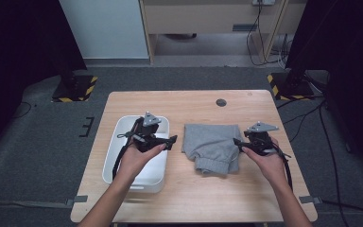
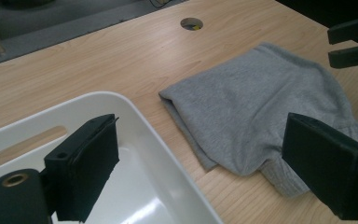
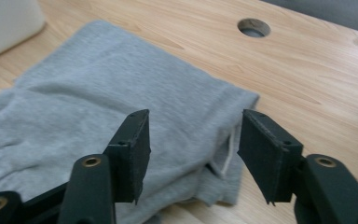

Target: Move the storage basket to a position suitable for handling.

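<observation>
The folded grey garment lies flat on the wooden table, just right of the white bin and a little apart from it, its ribbed hem turned toward my side. I read it as folded and waiting to go into the bin, which would explain why the two sit side by side. In the right gripper view I have the right gripper at the garment's right edge, where the folded layers show as a small open lip; the jaws stand partly apart with the cloth edge below and between them, and the pads are not pressing on anything yet. I judge this is the bite point I want, because clamping over that lip would catch all the layers and keep the fold from opening on the lift. From above, the right gripper sits at that same edge, with my hand behind it. The left gripper hangs over the bin's near-right corner with its jaws spread wide and nothing between them, facing the garment's left edge across the rim. I take it to be heading for the opposite side so the bundle can be carried level. Farther off, a round cable hole sits near the table's far edge, well away from the work.
</observation>
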